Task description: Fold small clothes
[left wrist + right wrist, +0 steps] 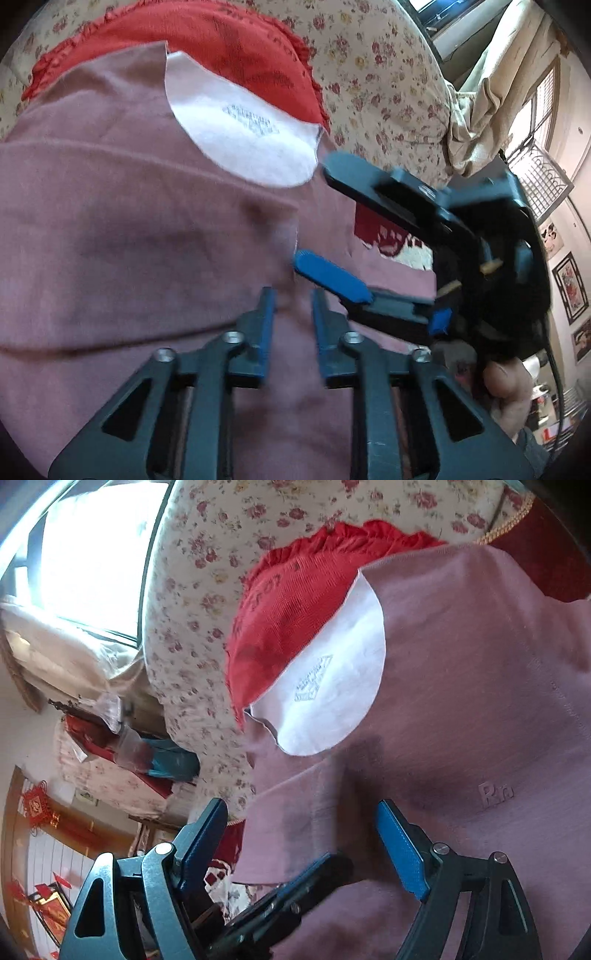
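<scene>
The pink garment [129,229] fills the lower left and centre of the left wrist view, spread over a floral-covered cushion [388,85] with a red frilled garment [229,40] under its top edge and its white neck lining [243,136] showing. It looks light, soft and limp, likely to sag and crease when lifted, so a hem or folded sleeve edge seems the best hold. The left hand-held gripper [293,295] stands slightly parted over the cloth with nothing pinched, while the right hand-held gripper [303,834] gapes wide at the sleeve edge [288,823], holding nothing.
</scene>
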A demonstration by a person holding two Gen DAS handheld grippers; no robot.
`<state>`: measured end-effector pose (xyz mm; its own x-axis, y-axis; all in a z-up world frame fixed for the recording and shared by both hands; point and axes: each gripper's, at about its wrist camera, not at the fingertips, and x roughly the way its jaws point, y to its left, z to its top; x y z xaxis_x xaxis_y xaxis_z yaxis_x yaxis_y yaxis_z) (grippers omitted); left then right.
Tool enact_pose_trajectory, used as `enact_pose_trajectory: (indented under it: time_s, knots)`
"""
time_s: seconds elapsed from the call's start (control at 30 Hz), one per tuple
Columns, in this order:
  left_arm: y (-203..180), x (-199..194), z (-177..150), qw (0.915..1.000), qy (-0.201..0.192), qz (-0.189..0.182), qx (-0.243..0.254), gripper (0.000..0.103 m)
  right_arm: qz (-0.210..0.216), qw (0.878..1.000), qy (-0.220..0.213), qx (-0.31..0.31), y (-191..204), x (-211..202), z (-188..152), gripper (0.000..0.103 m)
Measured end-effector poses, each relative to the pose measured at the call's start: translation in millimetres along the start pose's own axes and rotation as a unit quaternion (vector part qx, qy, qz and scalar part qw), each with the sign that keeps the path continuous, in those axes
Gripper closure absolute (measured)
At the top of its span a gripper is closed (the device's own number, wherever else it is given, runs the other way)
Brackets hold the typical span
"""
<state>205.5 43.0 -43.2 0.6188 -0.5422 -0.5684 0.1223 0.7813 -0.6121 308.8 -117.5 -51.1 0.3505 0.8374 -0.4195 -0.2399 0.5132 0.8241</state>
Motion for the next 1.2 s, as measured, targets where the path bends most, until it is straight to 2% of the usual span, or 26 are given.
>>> enact_pose_trajectory:
  time_s: [0.07,0.13,0.17,0.2,0.27,0.33,0.37,0.4,0.43,0.5,0.57,0.6,0.67,0.83,0.87,0.97,1.0,1.03,1.13,1.2]
  knots:
    - [-1,-7,-5,0.9998,0.01,0.015,0.005,0.077,-0.007,1.0,0.007,0.0,-1,5,0,0.022]
    - [3,-25,-8,0.9985,0.01,0.054,0.003,0.077,-0.013,1.0,0.013,-0.005,-4,9,2,0.033]
    - [8,-38,-10,0.9975,0.003,0.071,-0.006,0.077,-0.01,1.0,0.022,-0.005,-8,10,3,0.045]
    - [15,-52,-11,0.9964,-0.006,0.083,-0.019,0.077,-0.023,0.999,0.03,-0.008,-12,14,6,0.051]
    - [31,-84,-8,0.9916,-0.031,0.118,-0.044,0.077,-0.058,0.998,0.021,-0.015,-17,12,9,0.051]
    - [45,-114,2,0.9843,-0.064,0.154,-0.058,0.076,-0.064,0.998,0.015,-0.015,-21,8,14,0.051]
    - [53,-130,8,0.9779,-0.087,0.179,-0.063,0.073,-0.079,0.996,0.01,-0.029,-19,6,18,0.051]
    - [61,-142,12,0.972,-0.107,0.196,-0.072,0.066,-0.088,0.995,0.006,-0.041,-18,3,21,0.051]
    - [69,-149,13,0.9688,-0.118,0.202,-0.082,0.061,-0.091,0.994,0.005,-0.056,-15,3,23,0.051]
    - [89,-162,11,0.9612,-0.141,0.212,-0.105,0.061,-0.093,0.993,0.016,-0.078,-15,6,26,0.051]
    - [105,-165,8,0.9502,-0.143,0.245,-0.128,0.061,-0.083,0.993,0.024,-0.084,-18,7,29,0.051]
    - [112,-165,7,0.9467,-0.141,0.252,-0.143,0.061,-0.076,0.993,0.028,-0.086,-21,7,29,0.051]
    - [123,-165,4,0.9457,-0.138,0.243,-0.167,0.061,-0.062,0.993,0.043,-0.086,-27,11,30,0.051]
    - [121,-154,3,0.9467,-0.122,0.249,-0.165,0.061,-0.002,0.995,0.081,-0.054,-41,16,34,0.052]
    - [120,-152,5,0.9465,-0.121,0.247,-0.168,0.061,0.005,0.995,0.089,-0.052,-42,18,34,0.056]
    - [127,-152,6,0.942,-0.118,0.256,-0.182,0.061,0.004,0.993,0.097,-0.063,-41,18,33,0.059]
    - [128,-154,5,0.9394,-0.119,0.261,-0.187,0.061,-0.014,0.993,0.087,-0.072,-40,18,33,0.067]
    - [130,-156,4,0.9365,-0.122,0.266,-0.192,0.061,-0.023,0.993,0.083,-0.075,-40,19,32,0.071]
    - [137,-161,1,0.9296,-0.131,0.275,-0.208,0.061,-0.027,0.99,0.09,-0.104,-34,23,28,0.075]
    - [142,-164,-1,0.9235,-0.137,0.282,-0.221,0.061,-0.035,0.989,0.081,-0.121,-29,21,28,0.088]
